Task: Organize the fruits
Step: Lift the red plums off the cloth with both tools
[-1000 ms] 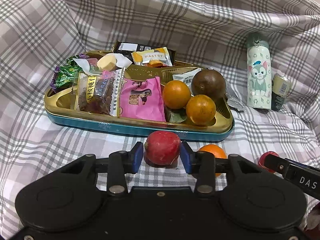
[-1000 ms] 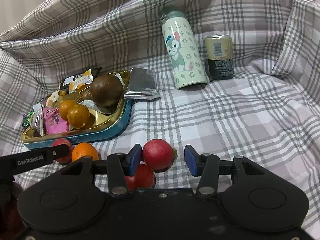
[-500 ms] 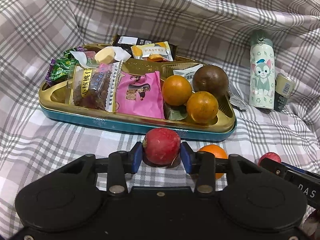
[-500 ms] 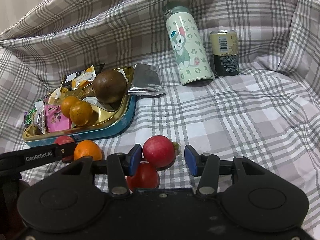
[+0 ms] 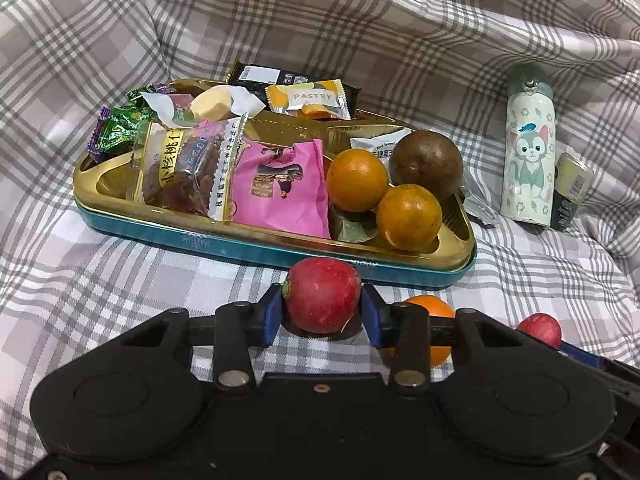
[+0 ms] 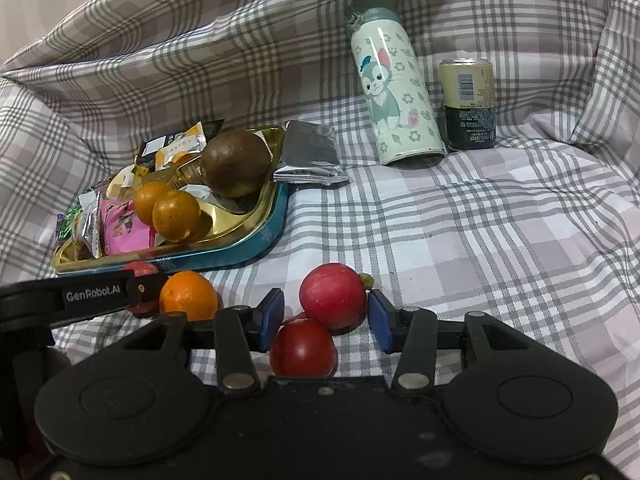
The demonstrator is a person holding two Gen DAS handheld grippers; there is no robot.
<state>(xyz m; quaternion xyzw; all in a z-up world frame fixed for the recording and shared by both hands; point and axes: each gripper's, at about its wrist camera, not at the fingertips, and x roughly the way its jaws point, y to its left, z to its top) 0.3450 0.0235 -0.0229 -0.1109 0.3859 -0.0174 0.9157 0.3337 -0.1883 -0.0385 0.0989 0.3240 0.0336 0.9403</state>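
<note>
Left gripper (image 5: 322, 312) lifted red apple (image 5: 322, 295); right gripper (image 6: 326, 320) released, tomato (image 6: 303, 349) visible only there.

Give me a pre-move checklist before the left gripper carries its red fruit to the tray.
1. Left gripper clamped on red fruit: ok, both pads touch it.
2. Free spot in tray fruit corner: cannot tell, two oranges and a brown fruit crowd it.
3. Path over the near rim: ok, nothing between.
4. Right gripper out of the way: ok, open around another red fruit, off to the side.
5. Loose orange beside the fingers: ok, apart.
</note>
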